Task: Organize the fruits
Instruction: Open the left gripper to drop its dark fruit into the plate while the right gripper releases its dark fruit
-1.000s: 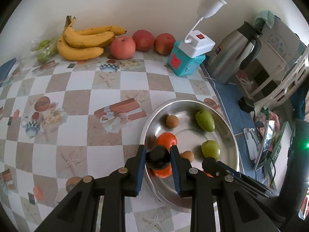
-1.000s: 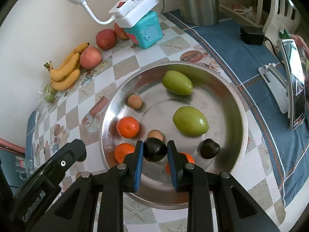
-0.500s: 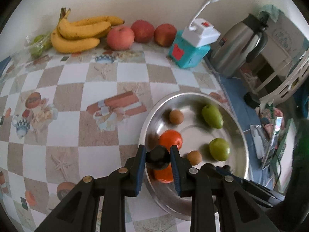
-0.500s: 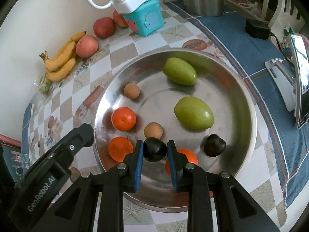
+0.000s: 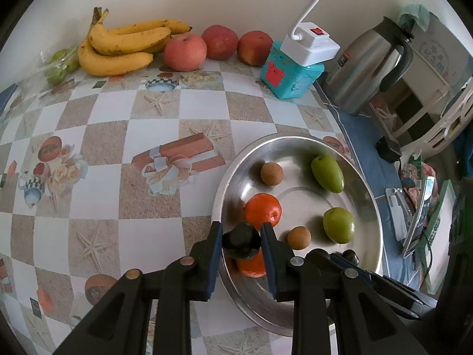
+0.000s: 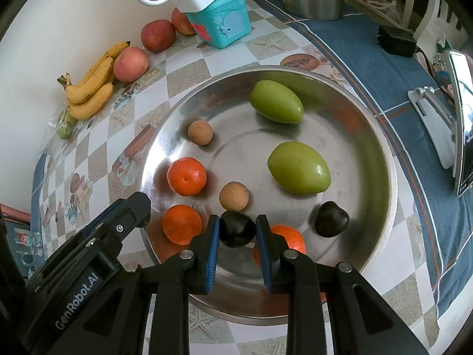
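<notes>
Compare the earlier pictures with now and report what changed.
No fruit visibly shifted, and nothing was picked up or released. The left gripper stays shut on a dark plum over the near rim of the steel bowl, and the right gripper stays shut on another dark plum. The oranges, green fruits, two small brown fruits and third plum lie where they were. Only the camera views drifted a little.
</notes>
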Available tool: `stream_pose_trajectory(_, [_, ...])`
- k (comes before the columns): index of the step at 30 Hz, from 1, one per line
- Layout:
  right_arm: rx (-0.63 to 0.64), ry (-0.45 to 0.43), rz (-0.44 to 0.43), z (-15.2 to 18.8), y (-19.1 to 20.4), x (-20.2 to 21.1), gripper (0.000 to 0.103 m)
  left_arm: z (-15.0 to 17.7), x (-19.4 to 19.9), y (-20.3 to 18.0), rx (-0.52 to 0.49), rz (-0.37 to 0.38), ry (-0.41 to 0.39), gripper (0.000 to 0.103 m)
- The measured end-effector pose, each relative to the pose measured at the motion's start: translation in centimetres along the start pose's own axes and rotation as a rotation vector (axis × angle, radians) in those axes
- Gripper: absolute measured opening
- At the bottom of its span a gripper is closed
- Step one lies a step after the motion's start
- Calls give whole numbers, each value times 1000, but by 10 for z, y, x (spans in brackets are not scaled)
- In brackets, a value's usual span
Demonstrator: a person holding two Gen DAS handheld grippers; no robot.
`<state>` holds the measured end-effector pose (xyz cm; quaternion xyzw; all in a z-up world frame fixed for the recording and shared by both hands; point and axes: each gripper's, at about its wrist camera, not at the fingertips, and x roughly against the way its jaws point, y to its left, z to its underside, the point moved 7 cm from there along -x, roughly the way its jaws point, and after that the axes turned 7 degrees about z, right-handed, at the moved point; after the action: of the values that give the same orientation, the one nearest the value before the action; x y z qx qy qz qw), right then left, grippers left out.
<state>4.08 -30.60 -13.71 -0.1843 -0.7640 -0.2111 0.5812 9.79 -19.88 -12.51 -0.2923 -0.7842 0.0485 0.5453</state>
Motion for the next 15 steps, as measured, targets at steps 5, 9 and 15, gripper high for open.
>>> stream_pose_trajectory(5, [-3, -3, 2, 0, -1, 1, 26, -1, 2, 2, 17, 8, 1, 42])
stream_pose_trajectory(9, [-5, -10, 5, -1, -3, 3, 26, -4, 8, 2, 28, 28, -10, 49])
stream_pose_trajectory(15, [-5, -26, -1, -2, -3, 9, 26, -7, 13, 6, 41, 17, -21, 51])
